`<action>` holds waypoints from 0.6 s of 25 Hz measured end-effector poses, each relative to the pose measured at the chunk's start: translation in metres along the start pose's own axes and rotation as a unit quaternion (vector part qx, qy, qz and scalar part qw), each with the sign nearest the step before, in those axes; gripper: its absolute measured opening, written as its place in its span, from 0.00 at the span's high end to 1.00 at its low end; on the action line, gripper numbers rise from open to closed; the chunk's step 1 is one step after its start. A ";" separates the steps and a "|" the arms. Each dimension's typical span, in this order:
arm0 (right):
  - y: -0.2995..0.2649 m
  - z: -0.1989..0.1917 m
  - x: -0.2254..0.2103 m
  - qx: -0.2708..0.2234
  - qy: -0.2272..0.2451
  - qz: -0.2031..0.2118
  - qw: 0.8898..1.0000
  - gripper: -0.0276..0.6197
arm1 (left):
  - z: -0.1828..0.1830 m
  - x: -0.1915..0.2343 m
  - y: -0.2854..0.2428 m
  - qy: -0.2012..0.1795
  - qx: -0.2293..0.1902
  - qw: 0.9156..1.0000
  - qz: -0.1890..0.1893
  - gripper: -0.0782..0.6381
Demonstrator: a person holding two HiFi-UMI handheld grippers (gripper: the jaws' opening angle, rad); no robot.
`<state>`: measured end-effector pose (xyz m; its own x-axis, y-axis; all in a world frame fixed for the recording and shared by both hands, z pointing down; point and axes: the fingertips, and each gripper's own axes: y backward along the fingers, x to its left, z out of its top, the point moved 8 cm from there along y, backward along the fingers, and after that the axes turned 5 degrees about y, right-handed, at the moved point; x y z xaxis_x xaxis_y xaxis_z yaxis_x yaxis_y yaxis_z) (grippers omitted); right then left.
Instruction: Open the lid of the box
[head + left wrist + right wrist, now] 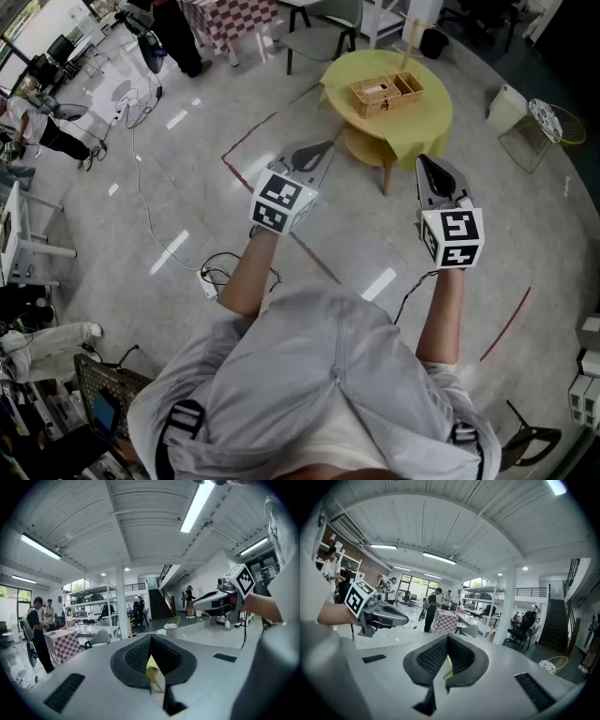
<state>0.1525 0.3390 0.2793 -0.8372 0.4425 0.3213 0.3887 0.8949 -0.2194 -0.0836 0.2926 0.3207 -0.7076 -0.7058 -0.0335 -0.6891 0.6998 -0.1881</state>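
The tan woven box [386,94] was seen resting near the middle of a round yellow desk [427,127], well ahead of the person and well apart from both tools. From this distance it could not be made out whether its lid was down. The left claw [317,150] was held out in front at the person's left, and its dark ribbed pads [136,656] were pressed together with nothing gripped between them; only a sliver of the yellow desk was glimpsed through the gap below the tips. The right claw [425,163] was likewise shut and empty, its jaws closed tip to tip in the right gripper view. Both were carried side by side, tilted a little downward and aimed toward the desk, which was judged to be a carrying posture for an approach rather than a working one: nothing was within reach, so there was no reason for the jaws to be spread. The task was judged not yet begun. It was expected that the desk would have to be neared, and a claw opened, before the lid could be taken.
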 end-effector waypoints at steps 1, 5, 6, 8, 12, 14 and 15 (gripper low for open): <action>0.002 0.000 -0.002 -0.003 -0.003 0.000 1.000 0.92 | 0.001 -0.002 0.000 0.000 -0.001 1.000 0.001 0.85; 0.008 -0.003 -0.007 -0.011 -0.007 0.006 1.000 0.92 | 0.002 -0.011 -0.003 0.001 -0.002 1.000 0.004 0.85; 0.009 -0.006 -0.008 -0.009 -0.004 0.007 1.000 0.92 | 0.001 -0.013 -0.004 0.002 0.000 1.000 0.005 0.85; 0.010 -0.013 -0.011 -0.002 0.001 0.008 1.000 0.92 | -0.002 -0.018 -0.008 0.005 0.003 1.000 0.009 0.85; 0.013 -0.028 -0.021 0.010 -0.005 0.020 1.000 0.92 | -0.008 -0.030 -0.016 0.010 0.007 1.000 0.016 0.85; 0.016 -0.035 -0.028 0.014 -0.011 0.023 1.000 0.92 | -0.007 -0.036 -0.019 0.009 0.005 1.000 0.020 0.85; 0.018 -0.037 -0.031 0.014 -0.014 0.023 1.000 0.92 | -0.006 -0.039 -0.019 0.009 0.004 1.000 0.023 0.85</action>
<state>0.1997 0.3432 0.2998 -0.8293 0.4810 0.2843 0.4162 0.8713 -0.2601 -0.0441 0.3071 0.3316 -0.7415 -0.6704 -0.0253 -0.6542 0.7309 -0.1947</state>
